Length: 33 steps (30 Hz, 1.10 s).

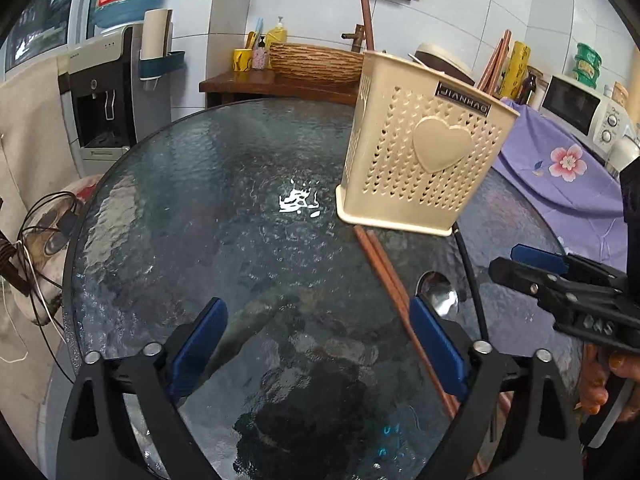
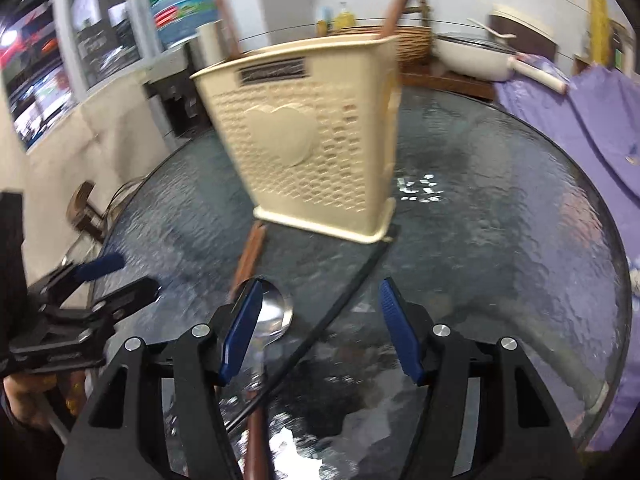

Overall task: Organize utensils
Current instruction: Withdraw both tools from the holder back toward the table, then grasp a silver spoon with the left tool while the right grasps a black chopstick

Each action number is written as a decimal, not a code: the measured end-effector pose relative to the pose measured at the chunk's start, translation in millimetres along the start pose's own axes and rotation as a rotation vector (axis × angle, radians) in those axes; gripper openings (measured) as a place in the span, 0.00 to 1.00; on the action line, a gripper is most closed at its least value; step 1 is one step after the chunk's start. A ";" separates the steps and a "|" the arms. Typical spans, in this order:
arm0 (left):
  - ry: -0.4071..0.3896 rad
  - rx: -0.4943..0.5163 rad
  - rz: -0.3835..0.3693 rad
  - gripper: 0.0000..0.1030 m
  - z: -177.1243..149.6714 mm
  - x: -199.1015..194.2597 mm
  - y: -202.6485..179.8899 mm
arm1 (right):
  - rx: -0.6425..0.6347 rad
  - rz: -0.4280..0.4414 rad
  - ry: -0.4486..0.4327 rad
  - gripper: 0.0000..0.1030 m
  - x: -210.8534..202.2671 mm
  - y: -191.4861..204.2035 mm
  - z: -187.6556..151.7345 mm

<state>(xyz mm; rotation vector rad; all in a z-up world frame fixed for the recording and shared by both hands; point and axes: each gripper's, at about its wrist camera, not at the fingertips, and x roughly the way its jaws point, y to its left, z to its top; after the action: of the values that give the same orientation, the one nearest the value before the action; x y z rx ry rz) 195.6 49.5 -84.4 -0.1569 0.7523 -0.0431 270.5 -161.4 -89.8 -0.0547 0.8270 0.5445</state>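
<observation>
A cream perforated utensil holder (image 1: 424, 152) (image 2: 308, 140) with a heart on its side stands on the round glass table (image 1: 192, 208) (image 2: 500, 200). One brown chopstick (image 1: 366, 12) sticks up out of it. In front of it lie a pair of brown chopsticks (image 1: 382, 272) (image 2: 250, 256), a metal spoon (image 1: 438, 292) (image 2: 274, 312) and a thin black stick (image 1: 472, 280) (image 2: 340, 296). My left gripper (image 1: 318, 332) (image 2: 134, 276) is open over bare glass, its right finger beside the chopsticks. My right gripper (image 2: 322, 328) (image 1: 510, 262) is open low over the table, the black stick running between its fingers and the spoon at its left pad.
A water dispenser (image 1: 104, 92) stands beyond the table's left side, with loose cables (image 1: 40, 240) near that edge. A wooden shelf with a woven basket (image 1: 312, 64) is behind. A purple flowered cloth (image 1: 560, 168) and a microwave (image 1: 580, 108) are on the right.
</observation>
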 end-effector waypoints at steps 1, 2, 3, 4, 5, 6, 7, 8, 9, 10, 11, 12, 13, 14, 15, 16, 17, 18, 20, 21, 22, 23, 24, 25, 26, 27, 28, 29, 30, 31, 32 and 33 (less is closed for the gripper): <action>0.008 0.004 0.004 0.80 -0.8 1.3 0.7 | -0.028 0.013 0.010 0.58 1.5 6.0 -0.7; 0.014 0.006 0.003 0.76 -1.2 2.1 0.8 | -0.047 0.022 0.019 0.58 2.8 10.5 0.8; 0.023 0.010 0.004 0.74 -2.0 3.4 1.4 | -0.076 0.038 0.032 0.58 6.0 17.0 -0.1; 0.028 0.010 0.005 0.73 -2.5 4.1 2.0 | -0.095 0.045 0.041 0.58 8.9 21.7 0.0; 0.030 0.008 0.004 0.72 -3.2 4.3 1.9 | -0.109 0.046 0.049 0.58 11.3 24.8 -0.6; 0.032 0.005 0.001 0.71 -3.7 4.2 2.8 | -0.119 0.038 0.056 0.58 13.7 27.1 -0.8; 0.033 0.004 -0.001 0.71 -3.9 4.0 1.9 | -0.115 0.015 0.060 0.57 16.2 27.2 -1.0; 0.033 0.004 -0.001 0.70 -4.1 3.5 1.5 | -0.097 0.001 0.061 0.56 17.4 24.8 -0.5; 0.033 0.007 0.000 0.70 -4.6 3.2 1.5 | -0.049 -0.009 0.066 0.54 19.0 17.0 0.0; 0.034 0.009 0.000 0.70 -5.2 3.3 1.4 | -0.003 -0.012 0.072 0.53 19.8 9.4 0.8; 0.036 0.010 0.000 0.69 -5.3 3.6 0.8 | 0.034 -0.025 0.079 0.51 21.7 2.7 1.4; 0.038 0.010 -0.001 0.68 -5.3 3.9 0.4 | 0.055 -0.054 0.088 0.48 23.9 -2.4 2.0; 0.041 0.011 -0.005 0.68 -5.3 4.1 -0.8 | 0.069 -0.087 0.094 0.48 25.4 -9.0 3.3; 0.043 0.013 -0.012 0.66 -5.4 4.1 -2.3 | 0.081 -0.109 0.098 0.47 27.2 -12.3 3.9; 0.044 0.018 -0.020 0.66 -5.3 3.8 -4.7 | 0.092 -0.116 0.105 0.46 29.2 -14.9 4.5; 0.044 0.023 -0.025 0.66 -5.2 3.7 -7.2 | 0.101 -0.116 0.112 0.46 31.2 -17.2 5.2; 0.044 0.032 -0.033 0.65 -5.7 3.3 -12.1 | 0.113 -0.115 0.127 0.46 35.8 -18.7 6.0; 0.045 0.038 -0.038 0.65 -5.9 3.5 -15.1 | 0.124 -0.113 0.136 0.46 39.9 -19.3 7.0; 0.046 0.050 -0.048 0.65 -6.9 3.4 -21.6 | 0.129 -0.122 0.148 0.45 46.9 -19.0 9.9; 0.046 0.057 -0.052 0.65 -7.4 3.3 -25.0 | 0.125 -0.133 0.149 0.42 49.1 -18.2 11.8; 0.046 0.060 -0.053 0.65 -8.0 3.3 -26.6 | 0.120 -0.148 0.153 0.39 53.1 -17.8 14.4; 0.048 0.063 -0.055 0.65 -8.7 3.3 -28.4 | 0.120 -0.157 0.158 0.38 56.5 -18.5 16.3; 0.050 0.066 -0.058 0.65 -9.3 3.3 -30.0 | 0.127 -0.166 0.164 0.35 60.6 -20.5 18.3; 0.051 0.068 -0.057 0.65 -10.0 3.1 -30.7 | 0.129 -0.180 0.160 0.33 63.0 -22.1 20.8; 0.053 0.069 -0.056 0.65 -10.4 3.2 -31.1 | 0.131 -0.192 0.158 0.31 64.1 -24.2 22.8; 0.055 0.069 -0.056 0.65 -10.9 3.2 -31.4 | 0.135 -0.196 0.159 0.29 64.3 -26.3 25.7; 0.056 0.067 -0.057 0.65 -11.2 3.4 -31.2 | 0.141 -0.202 0.159 0.28 65.8 -27.9 28.1; 0.057 0.066 -0.057 0.65 -11.4 3.9 -31.4 | 0.138 -0.209 0.159 0.26 67.1 -28.4 30.1; 0.058 0.065 -0.057 0.65 -11.7 4.2 -31.4 | 0.130 -0.220 0.159 0.23 68.8 -28.4 32.0; 0.060 0.066 -0.057 0.65 -12.1 4.8 -31.7 | 0.121 -0.233 0.161 0.20 70.6 -28.3 33.9; 0.062 0.066 -0.057 0.65 -12.2 5.3 -32.0 | 0.115 -0.239 0.161 0.18 72.0 -28.5 34.8; 0.063 0.066 -0.057 0.65 -12.7 5.8 -33.0 | 0.110 -0.240 0.160 0.18 72.9 -28.1 35.3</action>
<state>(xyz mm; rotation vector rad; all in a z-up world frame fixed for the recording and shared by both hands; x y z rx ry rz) 191.7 14.7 -92.2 -0.1144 0.8087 -0.1279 348.1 -144.7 -122.1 -0.0958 0.9903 0.2701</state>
